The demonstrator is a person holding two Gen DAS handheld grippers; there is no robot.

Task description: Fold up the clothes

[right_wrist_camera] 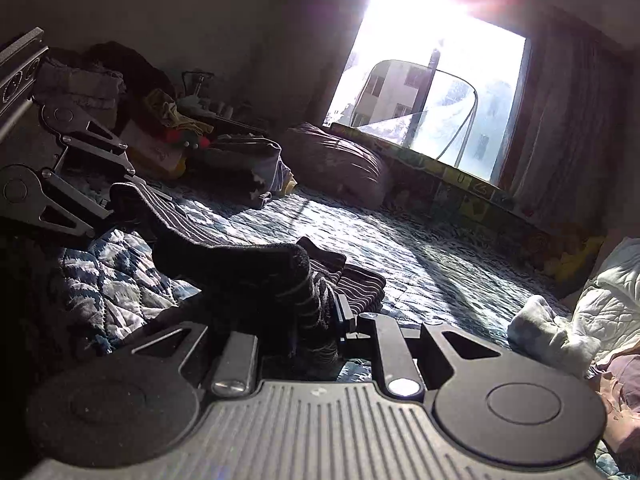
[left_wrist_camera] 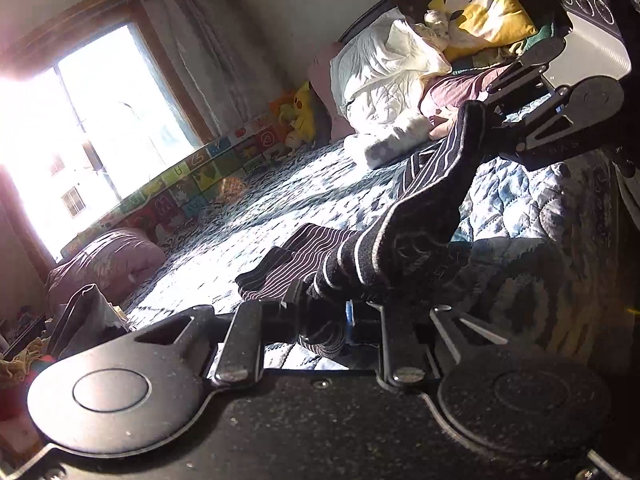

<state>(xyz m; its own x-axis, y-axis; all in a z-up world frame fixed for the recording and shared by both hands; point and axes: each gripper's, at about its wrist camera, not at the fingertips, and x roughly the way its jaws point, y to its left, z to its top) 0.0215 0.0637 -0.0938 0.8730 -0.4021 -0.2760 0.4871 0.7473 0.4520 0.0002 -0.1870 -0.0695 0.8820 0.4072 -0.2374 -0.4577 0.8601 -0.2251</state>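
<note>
No brand readable; only stray letters on the foam-block border [left_wrist_camera: 188, 184] under the window [left_wrist_camera: 80, 120], a "U" and what looks like a "4" in the right view, too blurred for more. On the yellow pillow [left_wrist_camera: 484, 8], a cartoon face, no writing.

One striped garment [left_wrist_camera: 360, 248], dark with thin white lines and a black band, stretched above the bed [left_wrist_camera: 280, 200] between two grippers, sagging in the middle, a loose end lying on the quilt. Left gripper [left_wrist_camera: 324, 312] low and near the quilt, fingers pressed together on one bunched end of the cloth. Right gripper [right_wrist_camera: 320, 320] likewise pinching the opposite end; seen from the left view, raised at upper right and angled down toward the bed. Held well apart, facing each other along the cloth.

Also counted: one white duvet [left_wrist_camera: 384, 76], one pink bundle [left_wrist_camera: 108, 260] by the window, one yellow plush toy [left_wrist_camera: 302, 112], one curtain [left_wrist_camera: 208, 48], one heap of clothes [right_wrist_camera: 120, 92] at the bed's far side.
</note>
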